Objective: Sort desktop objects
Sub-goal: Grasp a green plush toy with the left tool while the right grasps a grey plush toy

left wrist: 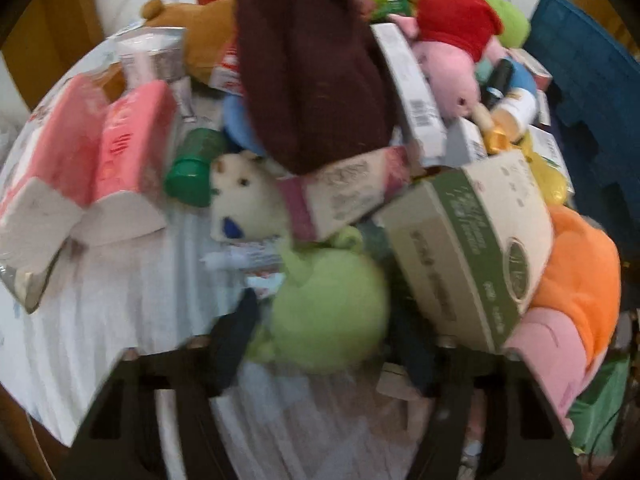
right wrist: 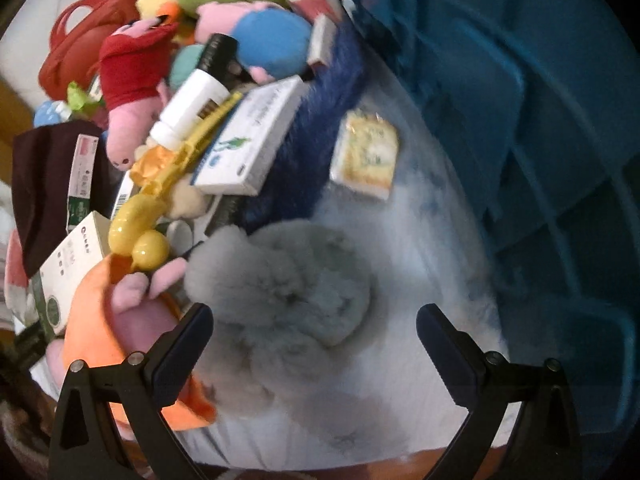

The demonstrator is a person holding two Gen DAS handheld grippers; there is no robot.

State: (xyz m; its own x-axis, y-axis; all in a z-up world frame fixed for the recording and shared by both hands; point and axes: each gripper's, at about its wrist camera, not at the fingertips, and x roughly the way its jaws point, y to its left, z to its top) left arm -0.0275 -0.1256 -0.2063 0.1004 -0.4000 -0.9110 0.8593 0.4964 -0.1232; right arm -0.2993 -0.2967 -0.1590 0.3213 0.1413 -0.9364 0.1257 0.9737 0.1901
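Observation:
A heap of toys, boxes and bottles lies on a white cloth-covered table (left wrist: 100, 320). In the left wrist view, a round light-green plush toy (left wrist: 328, 308) sits between the dark pads of my left gripper (left wrist: 322, 348), and both pads press on its sides. In the right wrist view, my right gripper (right wrist: 316, 354) points down with its jaws wide open over a grey fluffy plush (right wrist: 280, 292), which lies between the fingers, apart from the pads. Its left finger (right wrist: 188, 352) rests against an orange and pink plush (right wrist: 92, 312).
A blue plastic crate (right wrist: 540, 120) stands along the table's right side. Two pink tissue packs (left wrist: 80, 152), a green-and-beige carton (left wrist: 472, 248), a maroon cloth (left wrist: 312, 72) and a white plush (left wrist: 248, 196) crowd the pile. A yellow toy (right wrist: 140, 220), a white bottle (right wrist: 192, 108) and a small yellow packet (right wrist: 366, 156) lie nearby.

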